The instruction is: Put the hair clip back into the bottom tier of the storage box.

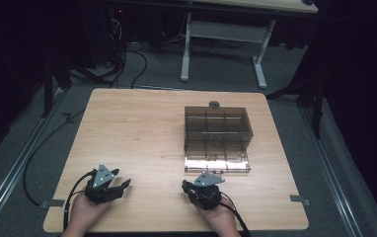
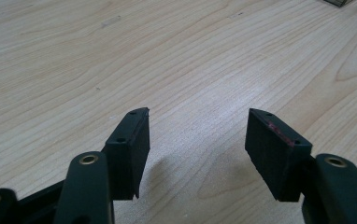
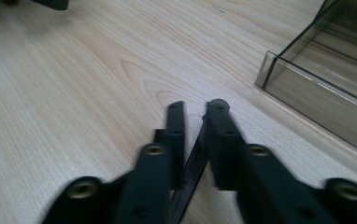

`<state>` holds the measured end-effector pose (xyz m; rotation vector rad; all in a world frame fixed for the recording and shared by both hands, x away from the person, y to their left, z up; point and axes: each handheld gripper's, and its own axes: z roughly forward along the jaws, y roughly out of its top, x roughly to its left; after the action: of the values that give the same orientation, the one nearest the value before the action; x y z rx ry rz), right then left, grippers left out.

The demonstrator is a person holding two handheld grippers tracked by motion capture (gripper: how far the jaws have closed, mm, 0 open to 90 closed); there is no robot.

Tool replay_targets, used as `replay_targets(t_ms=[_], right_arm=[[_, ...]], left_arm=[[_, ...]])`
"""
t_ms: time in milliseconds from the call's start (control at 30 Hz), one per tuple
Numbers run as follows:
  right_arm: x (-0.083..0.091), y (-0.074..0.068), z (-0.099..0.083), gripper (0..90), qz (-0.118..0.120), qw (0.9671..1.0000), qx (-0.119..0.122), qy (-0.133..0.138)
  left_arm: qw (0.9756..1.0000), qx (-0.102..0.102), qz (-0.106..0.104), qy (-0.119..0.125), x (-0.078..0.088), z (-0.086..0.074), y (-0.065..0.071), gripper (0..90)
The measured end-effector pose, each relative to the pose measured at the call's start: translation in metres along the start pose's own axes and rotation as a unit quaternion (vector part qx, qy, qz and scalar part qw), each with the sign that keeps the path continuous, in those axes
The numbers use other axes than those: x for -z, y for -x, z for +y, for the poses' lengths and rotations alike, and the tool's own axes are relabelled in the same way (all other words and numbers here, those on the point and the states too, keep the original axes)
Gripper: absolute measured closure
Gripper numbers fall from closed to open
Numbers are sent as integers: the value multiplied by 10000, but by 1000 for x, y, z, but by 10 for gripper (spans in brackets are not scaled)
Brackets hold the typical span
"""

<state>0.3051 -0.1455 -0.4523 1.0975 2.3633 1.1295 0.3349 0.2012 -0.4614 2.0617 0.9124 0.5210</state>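
Sitting right of centre on the wooden table (image 1: pixel 137 128): a smoky transparent compartment box (image 1: pixel 218 138), with a small round dark object (image 1: pixel 214 104) just beyond its far edge at 12 o'clock. Resting at the box's 6 o'clock, just short of its near edge: the right gripper (image 3: pixel 197 112), jaws nearly closed, gripping nothing. Lying well apart toward 8 o'clock: the left gripper (image 2: pixel 197 135), jaws spread wide and empty.

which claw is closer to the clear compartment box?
Right. The right claw sits just short of the box's near edge; the left claw is well off to its left.
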Motion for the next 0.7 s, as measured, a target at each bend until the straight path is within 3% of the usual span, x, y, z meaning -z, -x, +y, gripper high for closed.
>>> replay_targets(t_ms=[67, 100, 267, 700], right_arm=[[-4, 1, 0, 707, -105, 9999, -21, -73], [-8, 0, 0, 722, -188, 9996, -15, -206], [-8, 0, 0, 791, -314, 9991, 43, -270], [7, 4, -2, 794, -349, 9994, 29, -46]], left_arm=[[10000, -4, 0, 1, 0, 0, 0, 406], [10000, -3, -5, -1, 0, 0, 0, 406], [10000, 5, -7, -6, 0, 0, 0, 405], [10000, -2, -6, -4, 0, 0, 0, 406]])
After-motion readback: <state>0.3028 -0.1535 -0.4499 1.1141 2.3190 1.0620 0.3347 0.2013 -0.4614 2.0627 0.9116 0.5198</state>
